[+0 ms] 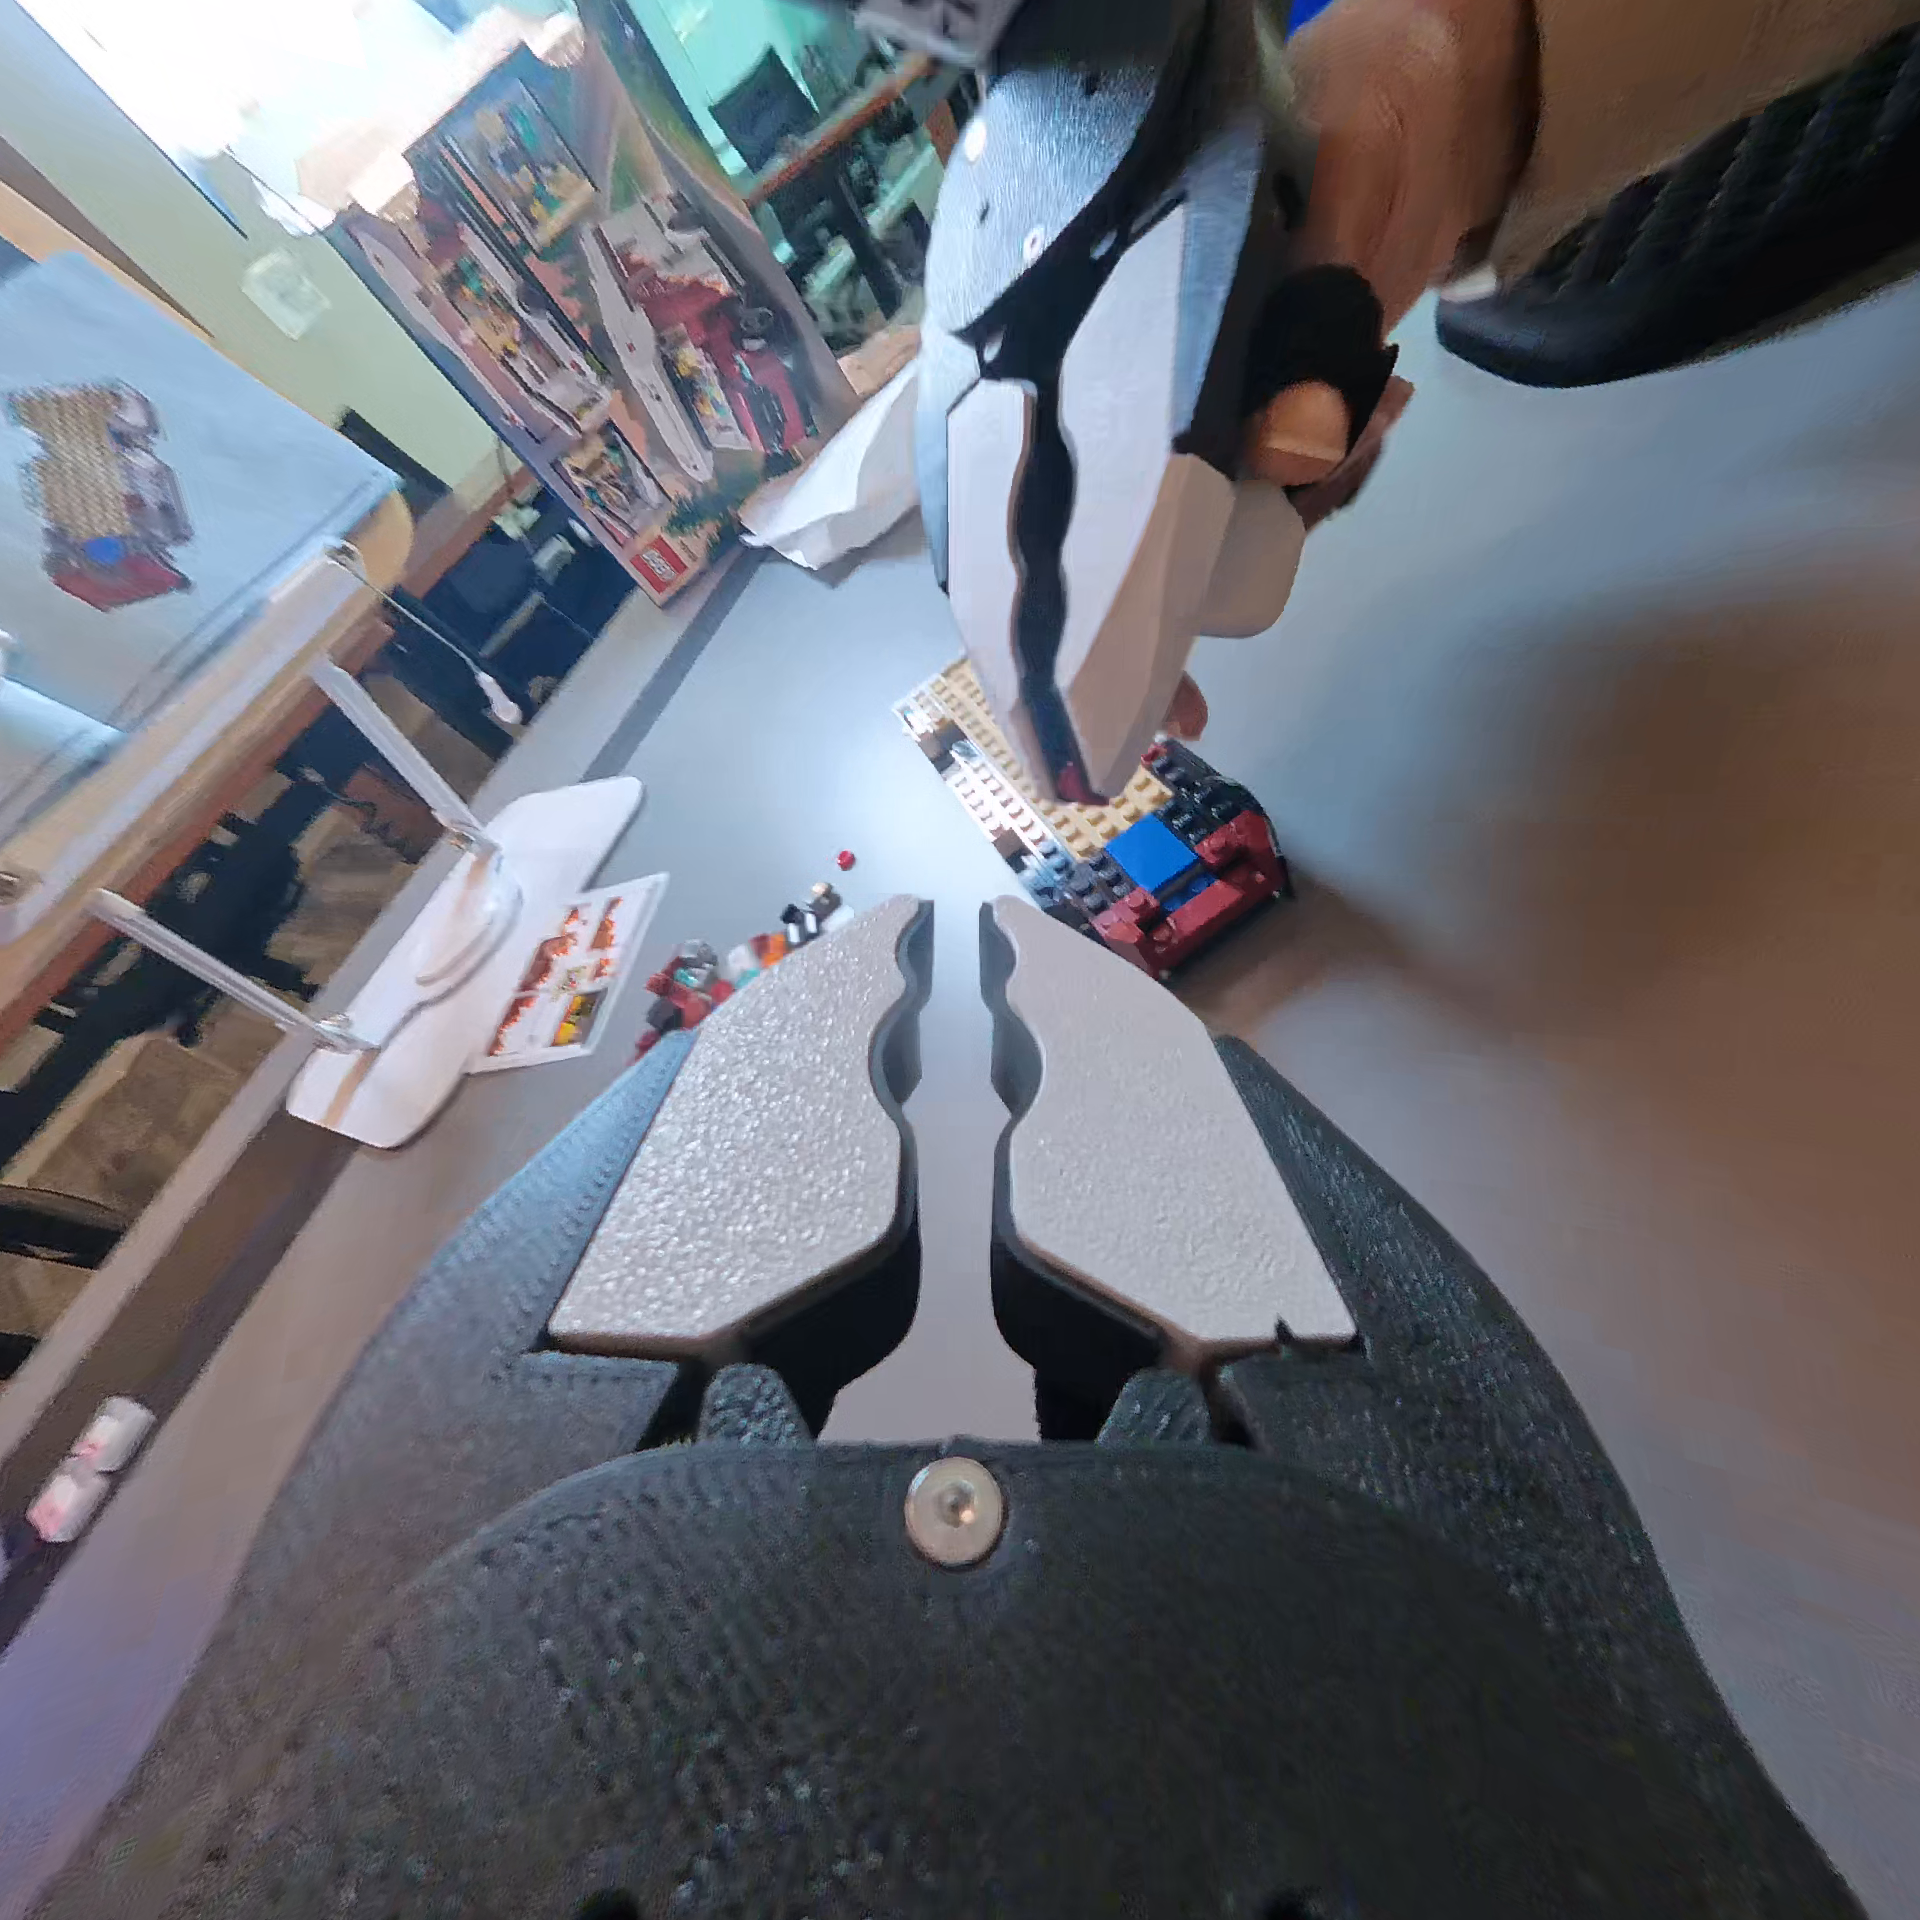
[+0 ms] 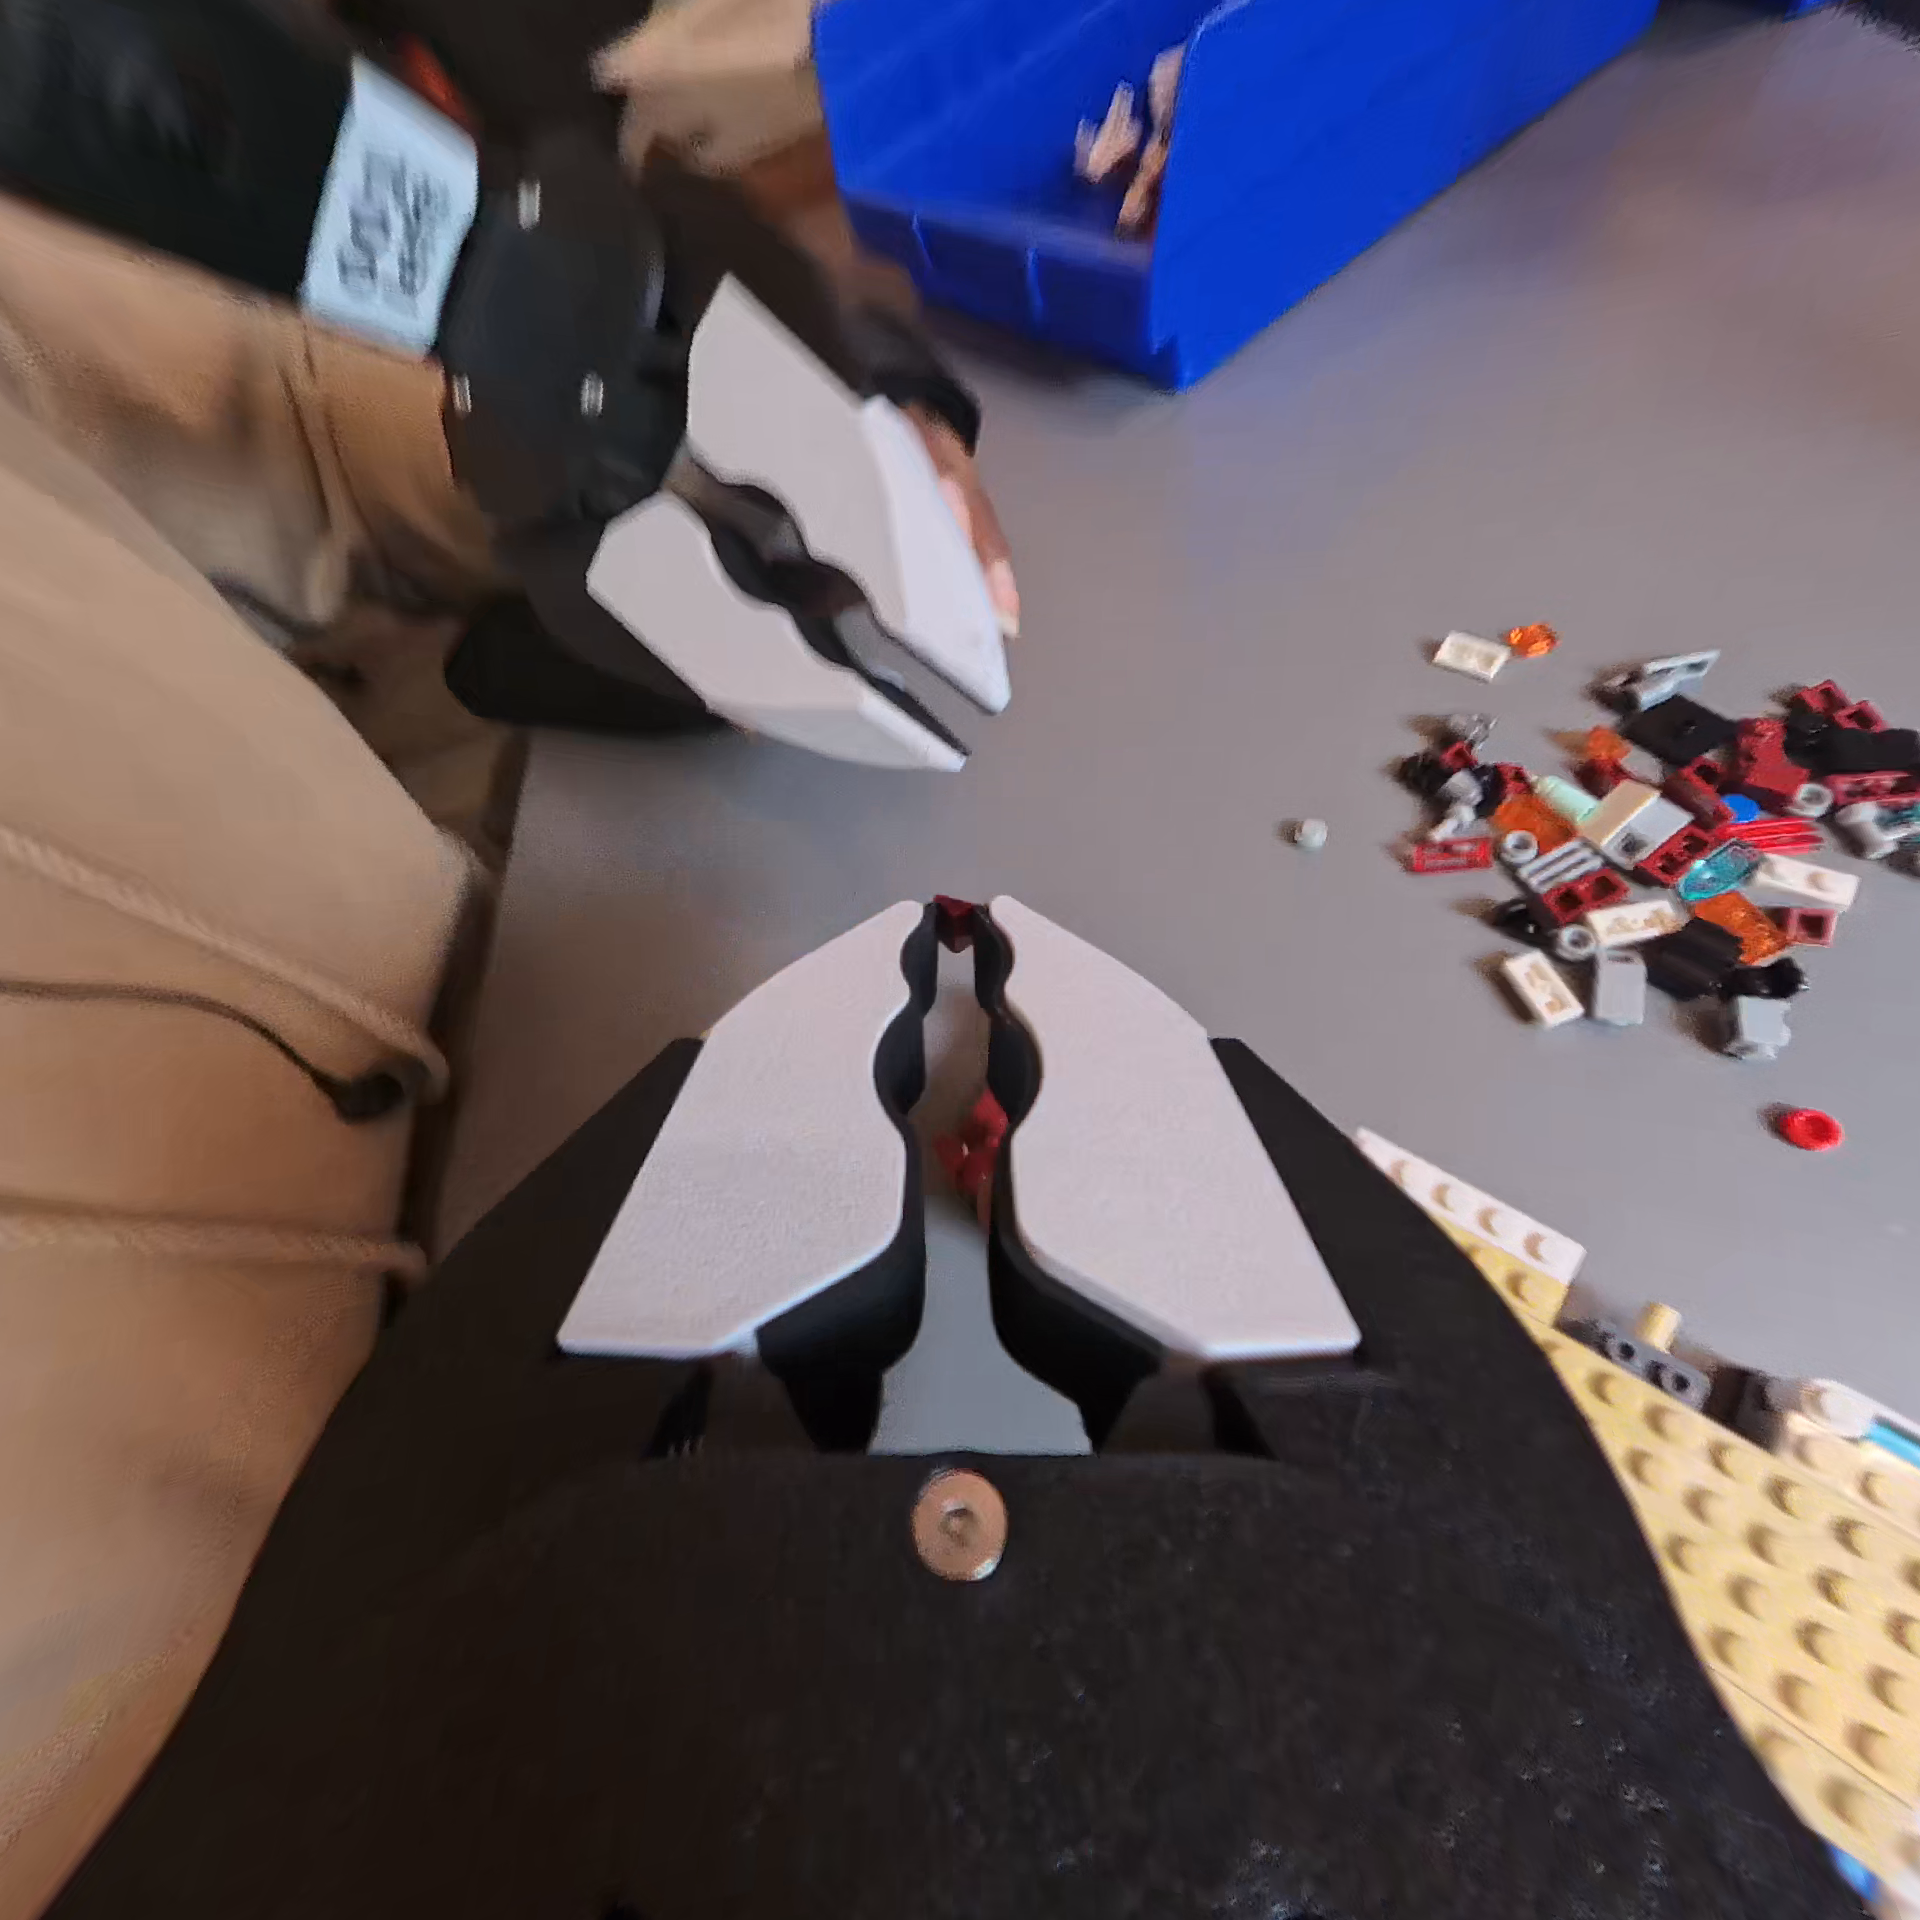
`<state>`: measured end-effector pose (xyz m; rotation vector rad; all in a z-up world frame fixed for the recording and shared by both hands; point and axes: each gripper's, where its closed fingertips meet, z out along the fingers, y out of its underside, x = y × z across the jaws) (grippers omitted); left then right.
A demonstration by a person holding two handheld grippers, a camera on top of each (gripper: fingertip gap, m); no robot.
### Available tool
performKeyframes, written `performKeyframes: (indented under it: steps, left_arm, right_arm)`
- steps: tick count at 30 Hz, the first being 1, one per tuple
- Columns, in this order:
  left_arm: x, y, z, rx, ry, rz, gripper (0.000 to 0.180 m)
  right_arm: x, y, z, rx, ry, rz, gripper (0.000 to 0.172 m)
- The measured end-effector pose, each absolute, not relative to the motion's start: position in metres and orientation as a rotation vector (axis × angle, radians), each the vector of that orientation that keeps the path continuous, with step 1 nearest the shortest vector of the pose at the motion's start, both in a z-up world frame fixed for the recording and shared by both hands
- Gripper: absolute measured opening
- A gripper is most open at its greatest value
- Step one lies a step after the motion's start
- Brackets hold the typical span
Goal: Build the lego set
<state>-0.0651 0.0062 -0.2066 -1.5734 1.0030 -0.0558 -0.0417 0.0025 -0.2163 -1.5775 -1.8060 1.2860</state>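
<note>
Dark red brick [image 2: 954, 923], small, pinched right at the tips of the right gripper [image 2: 957, 914]. Both grey pads pressed on its sides, jaws almost shut around it. More dark red showing lower down in the slot between the same two fingers [image 2: 971, 1143], too blurry to tell what.

Just under and beside those jaws, off to their right: tan studded plate [image 2: 1766, 1558], big and flat on the grey table [image 2: 1195, 623]. From the left wrist view, same jaw tips pointing down, right over that tan plate [image 1: 1091, 821], with a bit of dark red at the tips [image 1: 1075, 779]. Next to them a little built block of dark red, black and blue bricks [image 1: 1174, 873] at the plate's corner.

Left gripper [image 1: 956, 909] up in the air, jaws narrow, a thin slit between the pads, nothing in it. Bare grey table seen through the slit. Left of its tips: pile of loose bricks [image 1: 727, 966], one tiny red round piece [image 1: 845, 859], a white booklet [image 1: 561, 977].

Farther ahead of the right jaws: blue bin [image 2: 1195, 208]. To their right, loose pile again [image 2: 1662, 842] and a red round piece [image 2: 1808, 1129].
</note>
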Motion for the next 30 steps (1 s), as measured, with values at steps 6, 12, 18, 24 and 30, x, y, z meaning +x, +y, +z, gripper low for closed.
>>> performKeyframes:
  steps: [6,12,18,24,30]
  left_arm:
    - [-0.060,0.002,-0.244,-1.798,1.035,-0.265,0.015]
    - [-0.047,0.003,-0.266,-1.909,1.053,-0.395,0.019]
    - [-0.038,0.010,-0.271,-1.915,1.072,-0.429,0.024]
    - [-0.033,0.012,-0.268,-1.915,1.059,-0.518,0.022]
    - [-0.033,0.011,-0.269,-1.913,1.070,-0.523,0.019]
  right_arm:
    - [-0.024,0.005,-0.250,-1.316,-2.270,0.722,0.006]
    - [-0.031,0.000,-0.260,-1.181,-2.469,0.536,0.006]
    - [-0.036,0.003,-0.267,-1.104,-2.539,0.404,0.007]
    - [-0.035,0.005,-0.269,-1.082,-2.566,0.344,0.008]
    - [-0.036,0.008,-0.267,-1.083,-2.558,0.327,0.009]
